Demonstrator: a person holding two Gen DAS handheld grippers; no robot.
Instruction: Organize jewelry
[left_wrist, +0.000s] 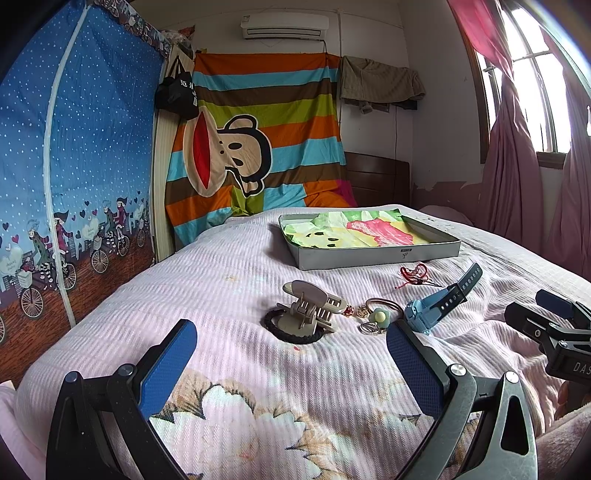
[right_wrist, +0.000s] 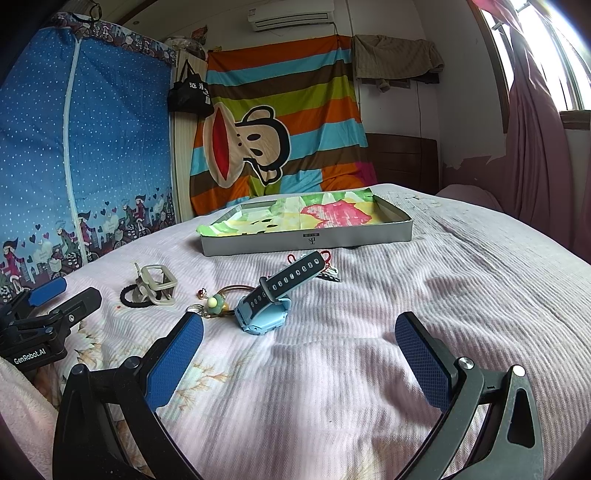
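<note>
On the pink bedspread lie a beige hair claw clip (left_wrist: 308, 306) (right_wrist: 157, 286) on a black hair tie (left_wrist: 295, 328) (right_wrist: 129, 297), a brown hair tie with a green charm (left_wrist: 380, 314) (right_wrist: 216, 302), small metal rings (left_wrist: 371, 328), a blue watch (left_wrist: 432, 301) (right_wrist: 269, 301) and a red cord bracelet (left_wrist: 415, 273) (right_wrist: 327, 258). Behind them sits a shallow grey tray (left_wrist: 376, 254) (right_wrist: 303, 240) lined with colourful cloth. My left gripper (left_wrist: 291, 354) is open and empty, just short of the clip. My right gripper (right_wrist: 299, 339) is open and empty, just short of the watch.
The right gripper shows at the right edge of the left wrist view (left_wrist: 554, 325); the left one at the left edge of the right view (right_wrist: 44, 314). A blue fabric wardrobe (left_wrist: 74, 166) stands left, a striped monkey sheet (left_wrist: 255, 147) behind, pink curtains (left_wrist: 517, 177) right.
</note>
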